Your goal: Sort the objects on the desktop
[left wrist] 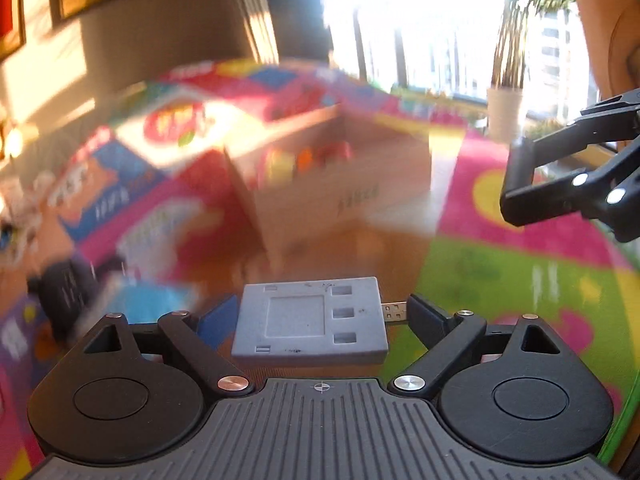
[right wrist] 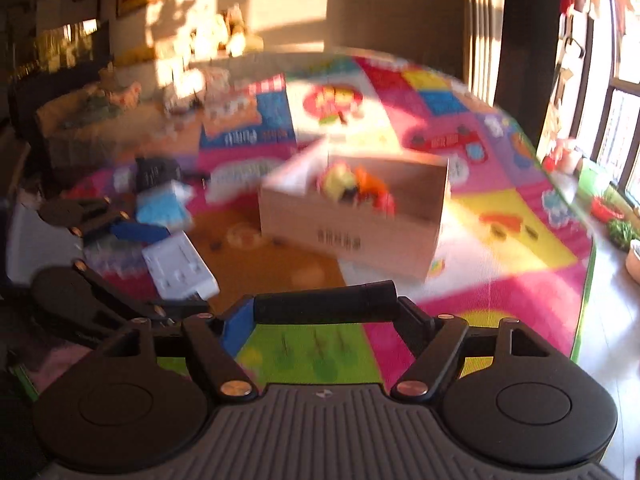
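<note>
My left gripper (left wrist: 316, 316) is shut on a flat grey device with a USB plug (left wrist: 308, 320), held crosswise between its blue pad and black finger above the colourful play mat (left wrist: 500, 272). My right gripper (right wrist: 326, 308) is shut on a black cylindrical bar (right wrist: 326, 302), gripped by its two ends. The right gripper (left wrist: 520, 184) also shows at the right edge of the left wrist view, with the bar (left wrist: 518, 172) in it. The left gripper (right wrist: 168, 268) with the pale device (right wrist: 180, 264) appears at the left of the right wrist view. A cardboard box (right wrist: 352, 232) with colourful items inside stands ahead of both.
A black object (right wrist: 156, 172) and a light blue item (right wrist: 164, 204) lie on the mat to the left of the box. The mat's green edge (right wrist: 588, 280) runs along the right, with bare floor beyond. A potted plant (left wrist: 504, 112) stands by the bright window. The background is blurred.
</note>
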The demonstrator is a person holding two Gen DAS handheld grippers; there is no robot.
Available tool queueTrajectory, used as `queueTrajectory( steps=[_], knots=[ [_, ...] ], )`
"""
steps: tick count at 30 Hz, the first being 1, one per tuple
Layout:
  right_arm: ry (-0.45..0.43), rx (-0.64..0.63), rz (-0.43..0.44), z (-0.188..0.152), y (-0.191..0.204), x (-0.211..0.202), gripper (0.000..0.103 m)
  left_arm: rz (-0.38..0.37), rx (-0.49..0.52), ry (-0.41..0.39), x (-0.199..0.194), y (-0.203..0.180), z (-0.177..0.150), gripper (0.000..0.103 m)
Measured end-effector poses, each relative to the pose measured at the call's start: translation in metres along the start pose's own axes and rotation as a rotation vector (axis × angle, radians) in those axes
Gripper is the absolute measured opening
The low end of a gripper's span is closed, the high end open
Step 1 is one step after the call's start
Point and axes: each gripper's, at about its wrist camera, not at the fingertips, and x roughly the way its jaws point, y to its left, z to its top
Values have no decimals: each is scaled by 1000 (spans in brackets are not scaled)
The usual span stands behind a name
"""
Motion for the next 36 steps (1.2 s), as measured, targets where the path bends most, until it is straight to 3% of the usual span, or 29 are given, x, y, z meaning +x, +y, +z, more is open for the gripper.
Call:
queueTrajectory(
  steps=[4,7,12,15,18,24,29,31,33,36],
  knots=[
    [-157,6,-39,34,-8,-25,75,26,-40,-119,4,12,46,94],
    [-224,13,-75,49,-20,-28,75,28,-62,-177,19,19,71,94],
    [-219,82,-121,58,-48,-6,75,22,-42,-137,74,16,101,94],
    [-192,134,-124,58,-62,14,75,9,-97,-156,106,19,119,96],
    [-172,166,-134,56,-71,31,75,4,-121,-103,127,27,127,100],
    [-133,203,-118,63,-86,68,75,3,-175,-82,91,42,78,101],
    [-100,261,-72,102,-96,124,75,-48,-209,-35,50,44,31,102],
    [-98,257,-77,118,-99,150,76,-20,-188,-32,38,44,17,102],
    [-71,265,-121,128,-102,172,85,23,-181,-30,27,52,6,102],
    [-43,299,-145,126,-104,182,85,96,-244,-1,19,78,-15,103]
  ],
)
